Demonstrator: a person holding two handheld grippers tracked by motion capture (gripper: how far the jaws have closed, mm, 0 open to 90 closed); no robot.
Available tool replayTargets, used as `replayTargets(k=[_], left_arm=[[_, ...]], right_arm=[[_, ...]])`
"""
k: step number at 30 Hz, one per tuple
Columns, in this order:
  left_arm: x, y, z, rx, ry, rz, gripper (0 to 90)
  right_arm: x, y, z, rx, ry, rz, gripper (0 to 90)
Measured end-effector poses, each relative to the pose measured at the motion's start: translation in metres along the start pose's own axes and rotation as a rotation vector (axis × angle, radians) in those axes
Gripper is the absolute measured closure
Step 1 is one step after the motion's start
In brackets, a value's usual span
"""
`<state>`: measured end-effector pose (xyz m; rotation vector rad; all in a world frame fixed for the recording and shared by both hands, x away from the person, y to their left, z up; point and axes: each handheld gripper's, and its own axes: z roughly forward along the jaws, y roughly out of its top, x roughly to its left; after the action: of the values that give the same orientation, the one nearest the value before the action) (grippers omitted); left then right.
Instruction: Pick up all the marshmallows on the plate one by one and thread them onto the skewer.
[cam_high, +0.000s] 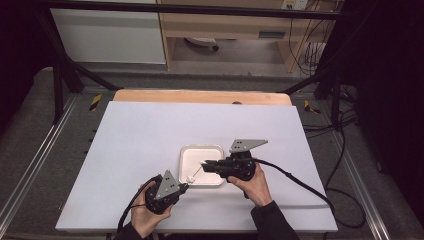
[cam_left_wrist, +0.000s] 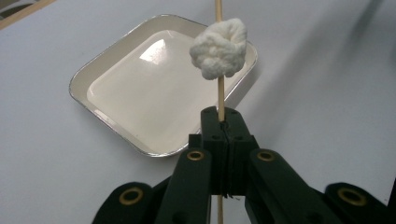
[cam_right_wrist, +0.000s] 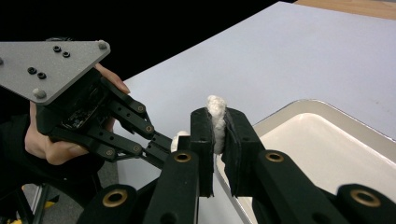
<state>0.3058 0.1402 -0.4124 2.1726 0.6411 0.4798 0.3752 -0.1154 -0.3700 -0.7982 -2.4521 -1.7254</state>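
**Second puff lines up with the skewer over the tray**

My left gripper (cam_left_wrist: 223, 122) is clenched on a thin wooden skewer (cam_left_wrist: 220, 95), which runs straight up the middle of the left gripper view with one white puff (cam_left_wrist: 219, 48) already threaded on it, hanging above the tray (cam_left_wrist: 88, 77). My right gripper (cam_right_wrist: 218, 135) pinches another white puff (cam_right_wrist: 216, 122) between its jaws; in the right gripper view that piece sits at the centre of the frame, over the tray's near rim (cam_right_wrist: 299, 103), with my left gripper at the upper left, its jaws reaching in toward it.

In the high view, both grippers meet at the lower centre of the frame, the left gripper (cam_high: 183, 187) at the tray's lower left corner and the right gripper (cam_high: 206, 165) over its right side. The skewer slants from lower left up toward the right, so its long axis points at the held puff. I judge the next push must run along that line, puff onto tip; I cannot tell whether the tip already touches it.
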Motion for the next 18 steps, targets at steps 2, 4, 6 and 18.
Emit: replayTargets(k=[2, 4, 6, 18], left_arm=[[-0.0008, 0.0005, 0.0000, 0.000, -0.003, -0.002, 89.0], [-0.0014, 0.0007, 0.0000, 0.007, 0.000, 0.003, 89.0], [-0.0009, 0.0002, -0.0005, 0.005, 0.005, -0.001, 89.0], [-0.0013, 0.0015, -0.0025, -0.002, 0.006, -0.008, 89.1]], right_arm=[[0.0008, -0.0001, 0.0002, -0.002, 0.008, -0.001, 83.2], [0.0011, -0.0007, 0.0010, -0.006, 0.010, 0.000, 83.4], [0.0016, -0.0017, 0.0019, -0.007, 0.013, 0.002, 83.5], [0.0022, -0.0031, 0.0036, -0.006, 0.019, 0.003, 84.0]])
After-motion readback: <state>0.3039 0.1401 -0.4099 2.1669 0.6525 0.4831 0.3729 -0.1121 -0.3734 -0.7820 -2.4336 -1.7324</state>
